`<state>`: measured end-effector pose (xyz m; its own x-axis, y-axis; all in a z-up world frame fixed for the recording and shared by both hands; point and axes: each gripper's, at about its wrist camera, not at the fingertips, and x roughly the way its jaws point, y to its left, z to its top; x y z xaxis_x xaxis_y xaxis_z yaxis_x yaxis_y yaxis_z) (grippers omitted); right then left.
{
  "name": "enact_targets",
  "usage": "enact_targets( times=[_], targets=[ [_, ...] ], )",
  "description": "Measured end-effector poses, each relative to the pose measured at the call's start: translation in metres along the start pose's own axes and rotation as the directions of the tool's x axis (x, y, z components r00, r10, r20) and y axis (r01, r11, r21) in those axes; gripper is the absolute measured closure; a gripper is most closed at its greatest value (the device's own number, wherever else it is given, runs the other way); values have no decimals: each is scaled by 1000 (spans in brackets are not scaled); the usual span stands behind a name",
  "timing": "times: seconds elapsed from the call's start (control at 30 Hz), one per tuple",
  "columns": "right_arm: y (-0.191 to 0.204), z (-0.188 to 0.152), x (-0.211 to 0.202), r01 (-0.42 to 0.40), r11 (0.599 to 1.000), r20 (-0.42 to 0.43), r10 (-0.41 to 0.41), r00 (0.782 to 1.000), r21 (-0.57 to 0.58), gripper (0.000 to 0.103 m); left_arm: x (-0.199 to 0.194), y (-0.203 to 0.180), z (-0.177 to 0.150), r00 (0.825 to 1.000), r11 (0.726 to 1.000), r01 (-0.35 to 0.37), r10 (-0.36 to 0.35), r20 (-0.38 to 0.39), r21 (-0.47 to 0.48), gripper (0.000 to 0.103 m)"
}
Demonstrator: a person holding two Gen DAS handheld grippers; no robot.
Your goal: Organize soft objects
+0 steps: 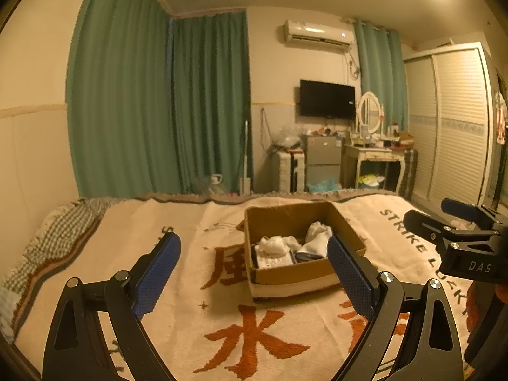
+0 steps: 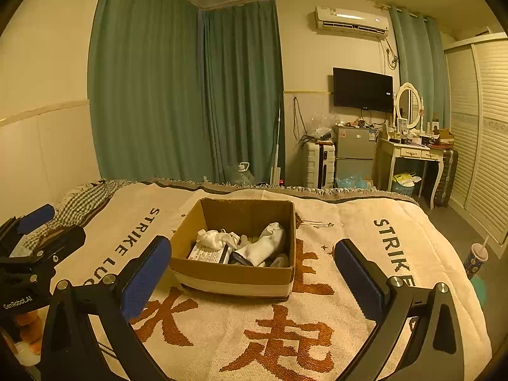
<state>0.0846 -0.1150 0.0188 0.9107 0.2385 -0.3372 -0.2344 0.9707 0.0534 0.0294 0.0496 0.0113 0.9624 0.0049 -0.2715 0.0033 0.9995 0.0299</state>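
An open cardboard box (image 1: 344,228) (image 2: 233,274) stands on the bed's cream blanket. Inside lie a crumpled white cloth (image 1: 274,243) (image 2: 214,238), a white sock (image 1: 316,238) (image 2: 265,246) and a printed flat pack (image 2: 206,255). My left gripper (image 1: 254,260) is open and empty, held above the blanket just before the box. My right gripper (image 2: 254,260) is open and empty, also short of the box. Each gripper shows at the edge of the other's view: the right one in the left wrist view (image 1: 457,222), the left one in the right wrist view (image 2: 35,231).
The blanket (image 2: 317,333) with orange characters covers the bed. A checked cloth (image 1: 60,231) lies at its far left corner. Beyond the bed stand green curtains (image 2: 177,95), a suitcase (image 2: 320,165), a small fridge (image 2: 354,155), a dressing table (image 2: 412,155) and a wardrobe (image 2: 482,127). A drink cup (image 2: 476,255) stands on the floor at right.
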Motion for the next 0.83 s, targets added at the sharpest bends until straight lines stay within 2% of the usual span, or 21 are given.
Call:
enact_targets(
  times=[0.83],
  targets=[
    [-3, -1, 0, 16, 1000, -8, -16, 1000, 11, 0, -3, -3, 1, 1000, 1000, -8, 8, -10, -4, 8]
  ],
)
